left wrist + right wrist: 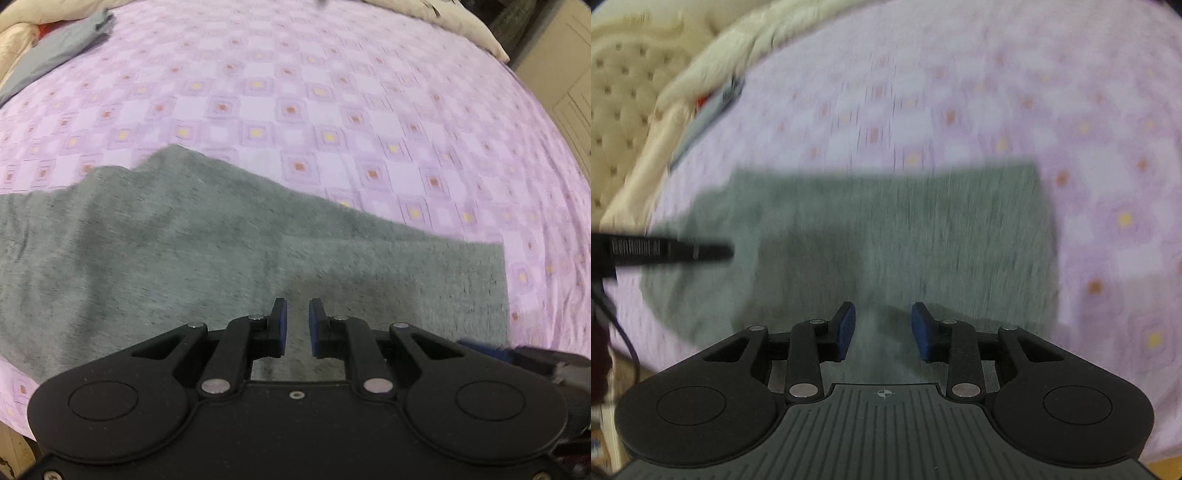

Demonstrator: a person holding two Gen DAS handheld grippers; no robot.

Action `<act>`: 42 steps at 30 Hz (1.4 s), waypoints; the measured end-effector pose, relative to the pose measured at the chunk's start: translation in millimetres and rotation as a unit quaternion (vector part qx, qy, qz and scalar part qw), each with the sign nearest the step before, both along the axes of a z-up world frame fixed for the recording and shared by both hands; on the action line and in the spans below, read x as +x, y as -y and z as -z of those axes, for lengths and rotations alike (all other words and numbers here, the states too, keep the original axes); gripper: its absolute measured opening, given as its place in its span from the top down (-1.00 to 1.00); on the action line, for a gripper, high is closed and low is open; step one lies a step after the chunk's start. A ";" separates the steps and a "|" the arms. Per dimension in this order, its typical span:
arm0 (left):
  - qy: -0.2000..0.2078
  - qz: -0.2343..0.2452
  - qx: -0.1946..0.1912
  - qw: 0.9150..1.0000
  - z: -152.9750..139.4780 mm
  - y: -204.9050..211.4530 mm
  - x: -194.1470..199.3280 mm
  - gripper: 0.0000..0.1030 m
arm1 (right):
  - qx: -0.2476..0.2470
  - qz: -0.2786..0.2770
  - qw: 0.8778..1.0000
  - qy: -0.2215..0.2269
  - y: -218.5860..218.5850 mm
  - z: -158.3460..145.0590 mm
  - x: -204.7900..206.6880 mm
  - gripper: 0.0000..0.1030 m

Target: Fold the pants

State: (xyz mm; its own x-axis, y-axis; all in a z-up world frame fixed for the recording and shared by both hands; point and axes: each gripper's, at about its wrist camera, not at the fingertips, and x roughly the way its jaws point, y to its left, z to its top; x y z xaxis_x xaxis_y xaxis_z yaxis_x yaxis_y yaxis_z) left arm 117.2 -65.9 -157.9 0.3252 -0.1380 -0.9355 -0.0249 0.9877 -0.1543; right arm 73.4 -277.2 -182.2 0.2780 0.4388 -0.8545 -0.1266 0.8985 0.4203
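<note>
Pants [229,254], grey ones, lie flat across the near side of the purple checked sheet [332,92], looks like they're doubled over with a straight edge on the right. Far left there's a folded grey cloth [55,48] by the cream bedding [713,62]. Left gripper [297,326] hangs over the pants, fingers slightly apart, holding nothing. Right gripper [882,330] too, spread wider, blurry view.
</note>
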 end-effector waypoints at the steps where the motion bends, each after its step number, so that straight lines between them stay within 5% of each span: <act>1: -0.008 0.009 -0.001 1.000 5.9 5.5 -0.4 0.61 | -0.001 -0.017 1.000 -0.021 -2.7 8.0 -4.3 0.36; 6: -0.075 0.022 0.025 0.997 50.2 17.0 -10.6 0.59 | 0.008 -0.039 0.999 -0.018 1.4 -2.9 -14.5 0.37; 11: -0.058 0.024 0.037 0.997 49.5 15.2 -20.5 0.51 | -0.019 0.003 0.998 0.062 23.9 -29.0 6.2 0.37; 18: -0.062 0.004 0.044 0.997 51.5 12.3 -22.6 0.50 | -0.030 0.064 0.997 0.031 49.4 6.5 56.9 0.49; 24: -0.033 0.001 0.040 0.999 38.3 -1.2 -37.5 0.51 | -0.044 0.077 0.995 0.037 43.1 12.3 52.4 0.51; 34: 0.015 -0.119 0.037 0.992 -2.2 -139.5 -69.6 0.51 | -0.074 0.117 0.988 0.073 24.8 -12.6 47.2 0.48; 38: 0.042 -0.126 0.031 0.991 -16.7 -206.9 -72.6 0.52 | -0.065 0.146 0.981 0.108 -0.4 -37.9 34.2 0.47; 42: 0.064 -0.126 -0.017 0.990 -26.8 -275.2 -71.6 0.48 | -0.049 0.153 0.980 0.118 -46.0 -53.5 22.6 0.47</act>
